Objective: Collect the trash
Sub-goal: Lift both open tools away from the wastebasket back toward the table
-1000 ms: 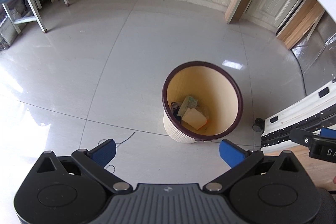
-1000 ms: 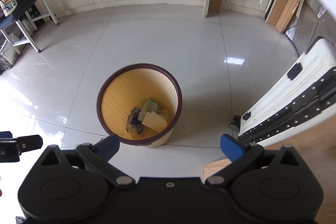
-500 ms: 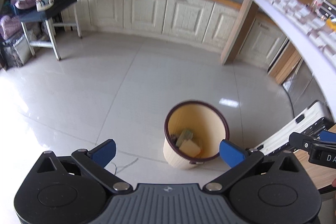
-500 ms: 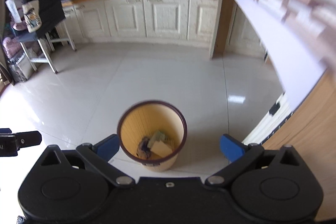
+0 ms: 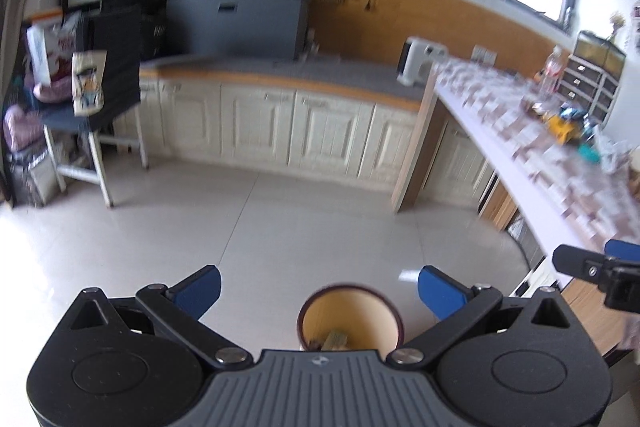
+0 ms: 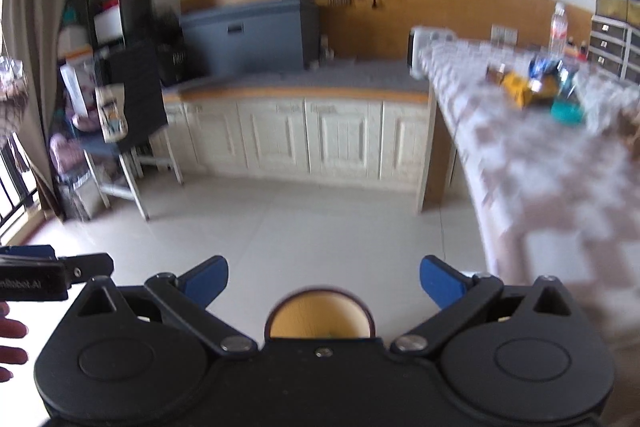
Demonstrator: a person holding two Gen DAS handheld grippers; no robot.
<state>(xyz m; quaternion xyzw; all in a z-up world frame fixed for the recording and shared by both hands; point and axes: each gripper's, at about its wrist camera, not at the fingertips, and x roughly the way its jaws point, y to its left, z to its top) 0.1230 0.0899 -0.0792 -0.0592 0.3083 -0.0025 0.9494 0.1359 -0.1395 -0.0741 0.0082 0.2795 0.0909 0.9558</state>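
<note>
Both the left gripper [image 5: 318, 287] and right gripper [image 6: 324, 283] are held level, jaws spread wide, empty.

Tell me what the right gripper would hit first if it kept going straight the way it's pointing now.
Nothing close: the right gripper is open and empty, aimed over bare floor toward the cream cabinets. The trash bin sits below that line. Depth is blurred, so this is a rough estimate.

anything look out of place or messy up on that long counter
Yes: a loose cluster of crumpled wrappers, yellow, blue and teal, lies on the patterned counter beside an upright clear bottle. It looks like litter, though blur hides detail. The trash bin on the floor stands upright.
</note>
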